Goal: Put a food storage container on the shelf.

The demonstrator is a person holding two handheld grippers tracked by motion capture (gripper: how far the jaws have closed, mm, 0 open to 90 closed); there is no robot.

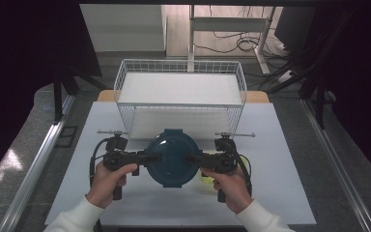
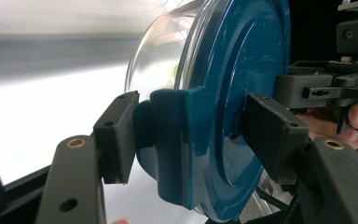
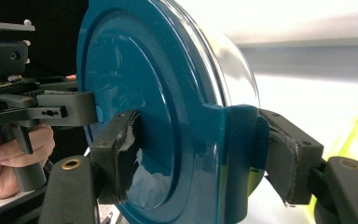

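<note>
- Round glass container with teal lid [image 1: 173,157] held between both grippers, above the white worktop [image 1: 270,145], just in front of the wire basket [image 1: 181,92].
- Left gripper [image 1: 147,158]: fingers [image 2: 116,135] clamped on the lid's left latch tab.
- Right gripper [image 1: 198,160]: fingers [image 3: 121,149] clamped on the right latch tab.
- Yellow-green item [image 1: 205,178] lies under the right hand [image 1: 232,186].
</note>
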